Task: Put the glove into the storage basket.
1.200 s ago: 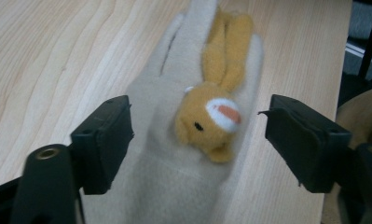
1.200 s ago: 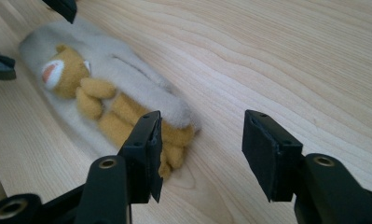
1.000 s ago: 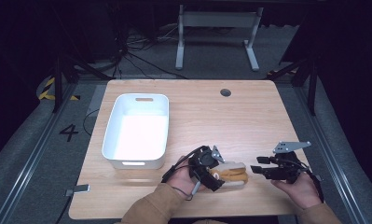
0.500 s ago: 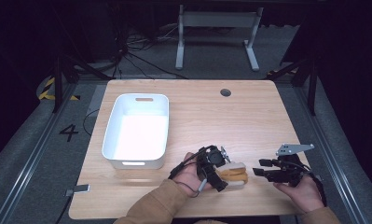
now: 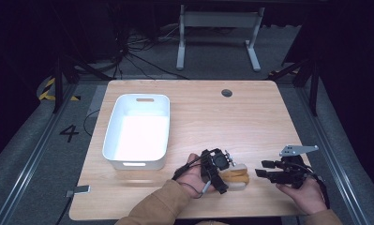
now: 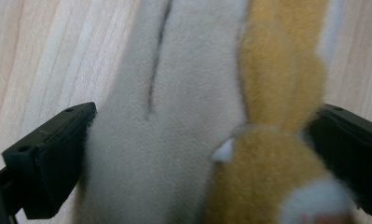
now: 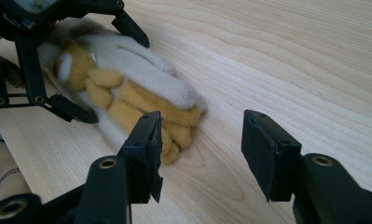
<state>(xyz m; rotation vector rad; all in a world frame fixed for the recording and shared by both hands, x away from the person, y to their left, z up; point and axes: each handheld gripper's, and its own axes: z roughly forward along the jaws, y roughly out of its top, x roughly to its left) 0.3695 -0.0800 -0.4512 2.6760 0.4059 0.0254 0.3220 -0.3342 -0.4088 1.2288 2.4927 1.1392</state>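
Wooden table (image 5: 269, 117), empty white bin (image 5: 137, 131)

The high view looks forward and down over the whole light wooden desk (image 5: 269, 122). Both tongs cameras sit very close to the beige and orange plush toy (image 7: 137, 93), which all three views share.

One plush toy (image 5: 235, 177) lies on the one wooden table (image 5: 208, 117), and one white plastic bin (image 5: 137, 132) stands there too. Two claws are present: the left claw (image 5: 222, 180) and the right claw (image 5: 264, 168).
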